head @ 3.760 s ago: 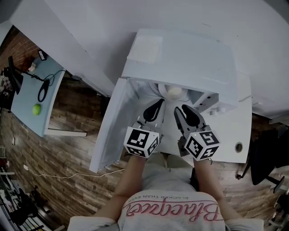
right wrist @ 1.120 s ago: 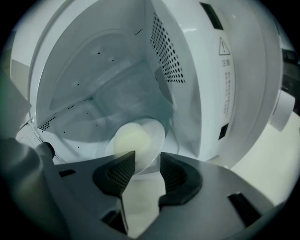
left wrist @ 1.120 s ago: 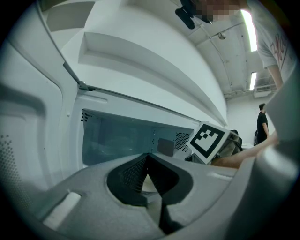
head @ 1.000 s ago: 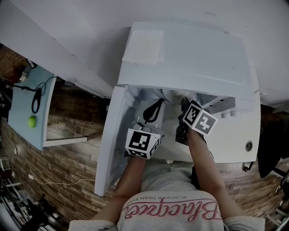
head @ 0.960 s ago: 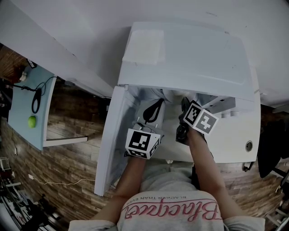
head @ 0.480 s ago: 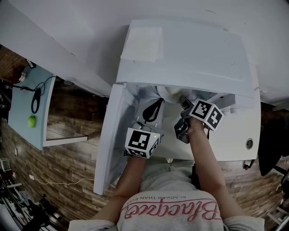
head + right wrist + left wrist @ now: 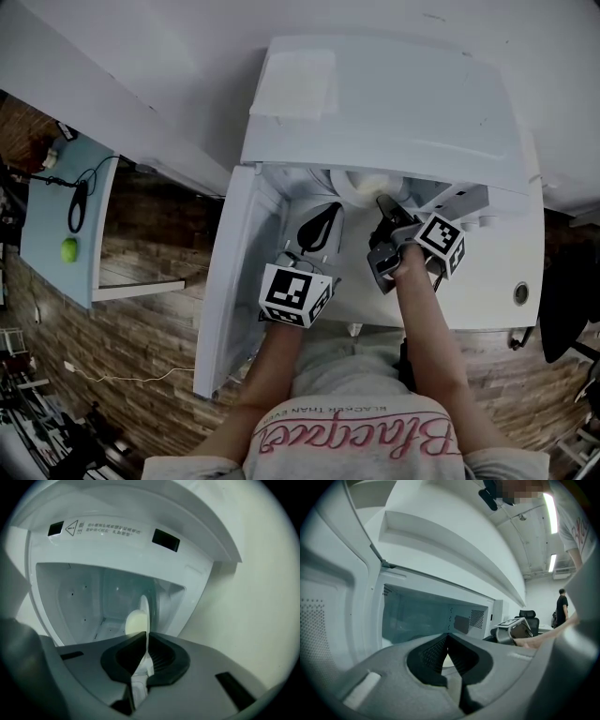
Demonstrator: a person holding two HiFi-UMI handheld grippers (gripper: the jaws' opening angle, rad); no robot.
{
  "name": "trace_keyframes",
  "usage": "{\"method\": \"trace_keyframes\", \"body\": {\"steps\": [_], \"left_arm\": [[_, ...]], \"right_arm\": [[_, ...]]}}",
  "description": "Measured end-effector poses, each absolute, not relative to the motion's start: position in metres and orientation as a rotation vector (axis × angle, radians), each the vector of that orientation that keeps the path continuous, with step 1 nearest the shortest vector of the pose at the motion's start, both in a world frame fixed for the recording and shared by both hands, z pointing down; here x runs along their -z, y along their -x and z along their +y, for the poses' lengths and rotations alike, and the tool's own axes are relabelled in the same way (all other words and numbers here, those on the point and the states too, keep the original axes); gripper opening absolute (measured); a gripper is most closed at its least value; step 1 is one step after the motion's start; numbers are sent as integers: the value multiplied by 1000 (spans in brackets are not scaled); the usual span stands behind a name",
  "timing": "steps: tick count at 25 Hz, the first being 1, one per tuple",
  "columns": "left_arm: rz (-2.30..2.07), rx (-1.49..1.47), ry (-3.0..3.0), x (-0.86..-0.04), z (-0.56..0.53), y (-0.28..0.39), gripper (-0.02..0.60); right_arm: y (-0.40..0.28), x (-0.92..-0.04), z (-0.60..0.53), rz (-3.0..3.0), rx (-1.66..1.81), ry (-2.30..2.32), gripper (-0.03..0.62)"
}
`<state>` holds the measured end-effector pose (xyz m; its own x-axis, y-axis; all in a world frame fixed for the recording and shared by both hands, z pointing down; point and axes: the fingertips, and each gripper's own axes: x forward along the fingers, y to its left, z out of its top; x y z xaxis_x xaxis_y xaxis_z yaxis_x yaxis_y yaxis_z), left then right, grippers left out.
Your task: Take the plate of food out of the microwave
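Note:
The white microwave [image 7: 394, 94] stands with its door [image 7: 230, 291] swung open to the left. Inside it lies a white plate [image 7: 359, 190] with a pale lump of food [image 7: 368, 181]. My right gripper [image 7: 384, 208] is rolled onto its side at the cavity's mouth. Its jaws have just been closing and now pinch the plate's rim [image 7: 146, 613], which runs edge-on between them, with the food [image 7: 135, 622] just behind. My left gripper [image 7: 330, 212] hovers beside it at the opening, shut and holding nothing [image 7: 448, 635].
A pale blue table [image 7: 52, 202] with a green ball [image 7: 67, 250] and a black cable stands far left on the wood floor. The open door walls off the left side. In the left gripper view, a person [image 7: 561, 606] stands far off near an office chair [image 7: 527, 617].
My right gripper has rolled onto its side, reached deeper into the cavity and closed on the plate's rim. The left gripper has stayed where it was.

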<state>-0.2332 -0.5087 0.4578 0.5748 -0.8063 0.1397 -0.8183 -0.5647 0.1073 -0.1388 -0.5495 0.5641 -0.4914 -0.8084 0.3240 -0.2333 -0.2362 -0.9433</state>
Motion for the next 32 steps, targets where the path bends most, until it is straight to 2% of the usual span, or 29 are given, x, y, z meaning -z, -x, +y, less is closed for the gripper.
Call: {"method": "trace_keyframes", "body": {"steps": [12, 32], "left_arm": [[-1364, -124, -2647, -461, -494, 231, 6], [-1313, -107, -2674, -461, -469, 229, 6]], "right_arm": [[136, -562, -535, 1508, 1695, 1084, 18], [132, -560, -503, 1515, 1615, 1084, 18]]}}
